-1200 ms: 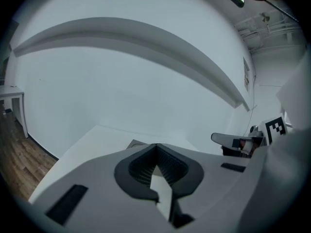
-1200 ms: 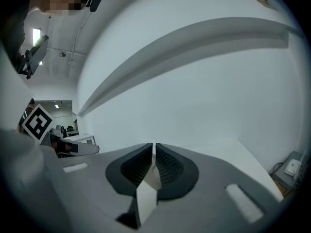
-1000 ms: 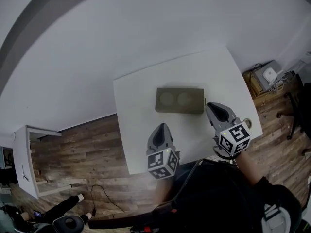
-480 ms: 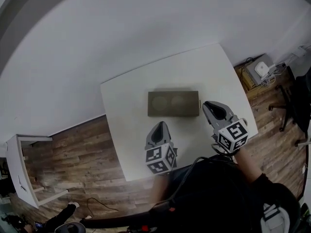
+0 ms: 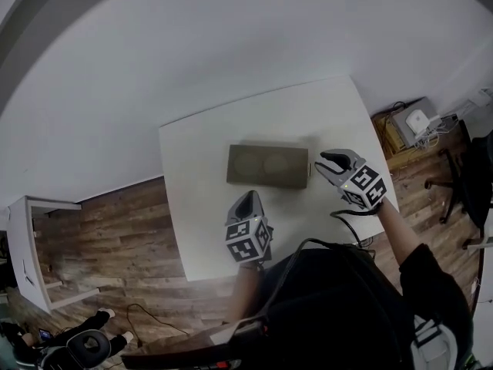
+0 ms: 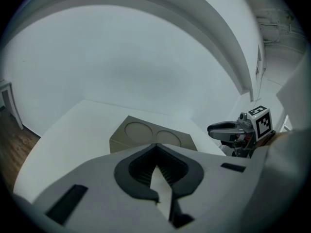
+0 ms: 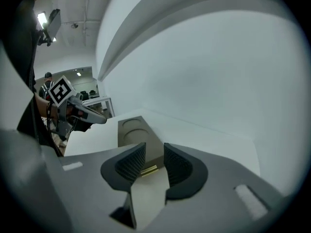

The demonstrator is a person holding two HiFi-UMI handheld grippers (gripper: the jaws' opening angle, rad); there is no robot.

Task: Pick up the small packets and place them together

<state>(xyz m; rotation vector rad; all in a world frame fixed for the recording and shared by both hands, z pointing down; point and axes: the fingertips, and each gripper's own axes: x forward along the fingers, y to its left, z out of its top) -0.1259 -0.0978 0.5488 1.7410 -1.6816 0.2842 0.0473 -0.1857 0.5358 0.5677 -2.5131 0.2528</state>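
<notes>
A flat olive-grey box (image 5: 266, 166) with two round marks on its lid lies in the middle of the white table (image 5: 200, 145). A small gold packet (image 7: 148, 170) lies on the table against the box's (image 7: 132, 130) near end. It shows through the gap of my right gripper (image 7: 154, 150), whose jaws have just been opening; the pads do not touch it. In the head view that gripper (image 5: 325, 164) is at the box's right end. My left gripper (image 5: 245, 200) hovers before the box's front side, its tips (image 6: 156, 145) together and holding nothing.
The table's front edge (image 5: 208, 272) lies just behind the left gripper, with wood floor (image 5: 115, 230) beyond it. A white shelf unit (image 5: 35, 245) stands at the far left. A carton with a white device (image 5: 412, 122) and an office chair (image 5: 470, 172) stand on the right.
Both grippers have sunk toward the table. The right one has rolled, swung in to the box's right end, and its jaws have parted. The left stays shut.
</notes>
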